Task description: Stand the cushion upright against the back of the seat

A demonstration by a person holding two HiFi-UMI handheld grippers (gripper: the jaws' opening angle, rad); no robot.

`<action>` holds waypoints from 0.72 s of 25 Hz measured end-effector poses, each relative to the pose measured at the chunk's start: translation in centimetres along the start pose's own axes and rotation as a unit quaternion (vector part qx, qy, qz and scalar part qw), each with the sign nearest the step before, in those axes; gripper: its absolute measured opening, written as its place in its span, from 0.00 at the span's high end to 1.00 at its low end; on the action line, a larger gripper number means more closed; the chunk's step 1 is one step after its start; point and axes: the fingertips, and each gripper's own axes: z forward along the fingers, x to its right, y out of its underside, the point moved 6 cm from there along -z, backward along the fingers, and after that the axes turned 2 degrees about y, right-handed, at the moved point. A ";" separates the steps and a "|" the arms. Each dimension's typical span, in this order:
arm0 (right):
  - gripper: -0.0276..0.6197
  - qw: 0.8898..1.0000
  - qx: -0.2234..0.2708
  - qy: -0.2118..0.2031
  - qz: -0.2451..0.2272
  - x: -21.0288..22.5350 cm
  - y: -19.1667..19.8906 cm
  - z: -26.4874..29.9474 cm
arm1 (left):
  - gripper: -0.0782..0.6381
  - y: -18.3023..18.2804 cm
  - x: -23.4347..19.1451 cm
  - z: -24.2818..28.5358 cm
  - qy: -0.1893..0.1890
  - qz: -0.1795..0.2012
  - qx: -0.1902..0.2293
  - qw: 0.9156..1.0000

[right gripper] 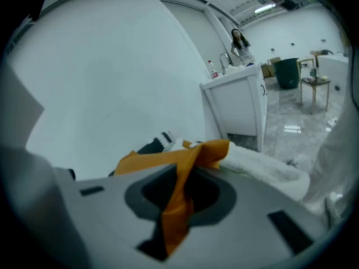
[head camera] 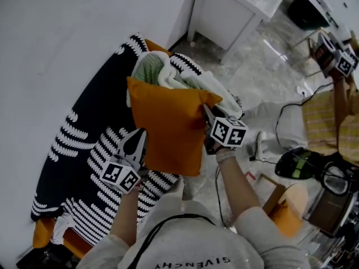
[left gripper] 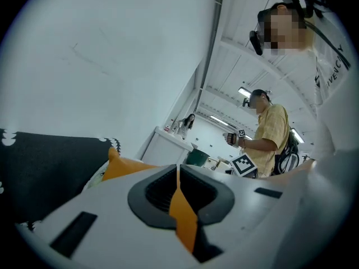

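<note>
An orange cushion (head camera: 167, 126) is held up over the seat, which is draped in a black-and-white throw (head camera: 84, 150). My left gripper (head camera: 137, 144) is shut on the cushion's left edge; orange fabric (left gripper: 182, 217) is pinched between its jaws. My right gripper (head camera: 205, 118) grips the cushion's right edge near the top corner, with a fold of orange cloth (right gripper: 178, 206) clamped in the jaws. The cushion's upper corner (right gripper: 216, 148) pokes out beyond the right gripper. The seat's back rises along the white wall (head camera: 67, 43).
A pile of white and green cloth (head camera: 168, 74) lies on the seat behind the cushion. A white cabinet (head camera: 235, 10) stands farther back. Cables and bags (head camera: 303, 164) litter the marble floor at right, where another person (left gripper: 269, 133) stands with grippers.
</note>
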 end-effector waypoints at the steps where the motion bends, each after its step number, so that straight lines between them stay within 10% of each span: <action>1: 0.85 1.000 0.006 -0.001 -0.016 -0.6 0.1 -0.4 | 0.86 -0.2 0.1 0.2 0.005 0.003 0.003 1.000; 11: 0.85 0.979 0.059 -0.061 -0.188 -8.8 0.9 -5.5 | 0.82 -2.8 4.9 -0.2 0.024 0.028 0.029 0.999; 18: 0.85 0.943 0.080 -0.139 -0.292 -16.8 2.4 -8.5 | 0.66 -4.6 7.9 -3.6 0.002 0.054 0.035 0.998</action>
